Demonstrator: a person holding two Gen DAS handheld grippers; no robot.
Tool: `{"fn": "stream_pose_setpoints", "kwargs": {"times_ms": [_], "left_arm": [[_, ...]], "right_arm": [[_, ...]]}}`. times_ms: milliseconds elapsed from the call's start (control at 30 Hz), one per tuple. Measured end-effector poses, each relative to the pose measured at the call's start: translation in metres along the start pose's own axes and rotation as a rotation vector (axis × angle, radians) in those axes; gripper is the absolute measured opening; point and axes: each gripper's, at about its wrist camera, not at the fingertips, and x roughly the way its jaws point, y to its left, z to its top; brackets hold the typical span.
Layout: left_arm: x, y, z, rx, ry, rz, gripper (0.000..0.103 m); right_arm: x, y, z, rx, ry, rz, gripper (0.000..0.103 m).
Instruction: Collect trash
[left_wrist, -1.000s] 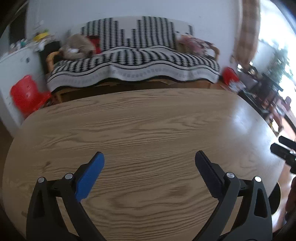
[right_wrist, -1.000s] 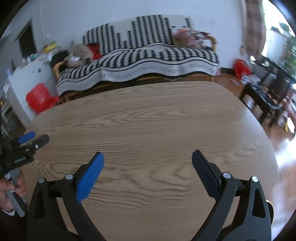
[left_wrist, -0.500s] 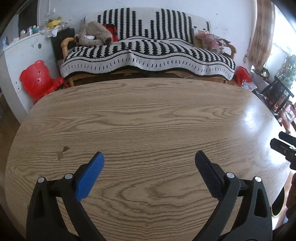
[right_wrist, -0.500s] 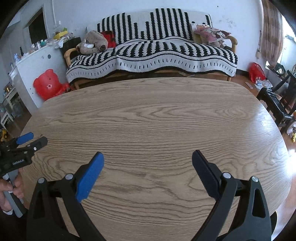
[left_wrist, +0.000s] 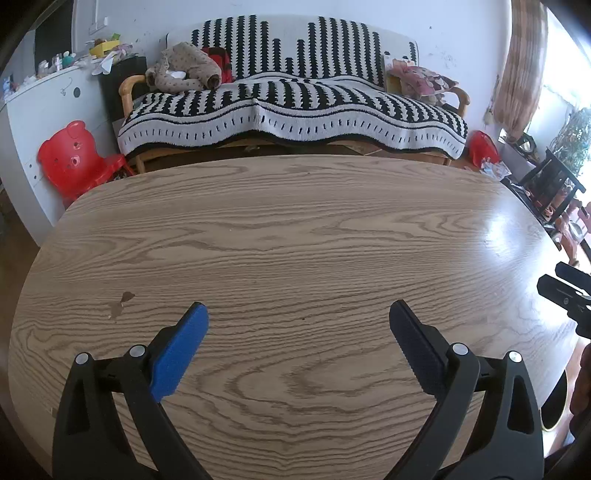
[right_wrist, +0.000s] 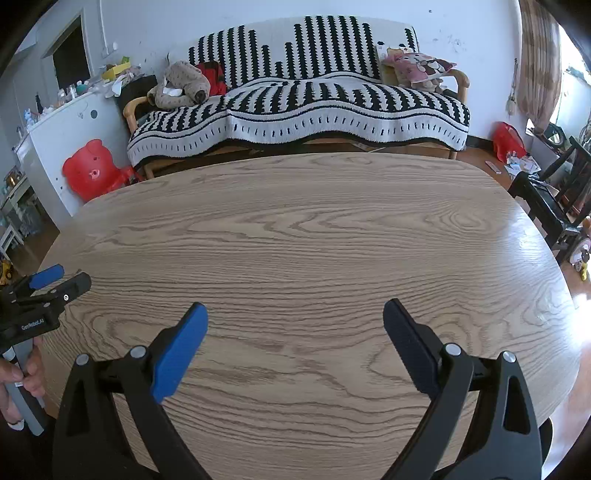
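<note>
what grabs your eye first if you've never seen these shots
The black-and-white striped sofa cover against the far wall stands out most, with a bright red bear-shaped chair to its left. In front spreads the bare wooden table, and over its near edge the left hand-held gripper and the right hand-held gripper both gape open, holding nothing.

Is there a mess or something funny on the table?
Just one small brown stain on the wooden table, ahead and left of the left tongs. Otherwise nothing looks spilled, broken or crooked there.
</note>
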Motion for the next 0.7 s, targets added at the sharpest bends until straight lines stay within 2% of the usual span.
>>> {"fn": "stream_pose_setpoints", "kwargs": {"times_ms": [700], "left_arm": [[0.0015, -0.0009, -0.0012, 0.007, 0.004, 0.004, 0.095]], "right_arm": [[-0.0045, -0.0015, 0.0001, 0.005, -0.005, -0.003, 0.092]]}}
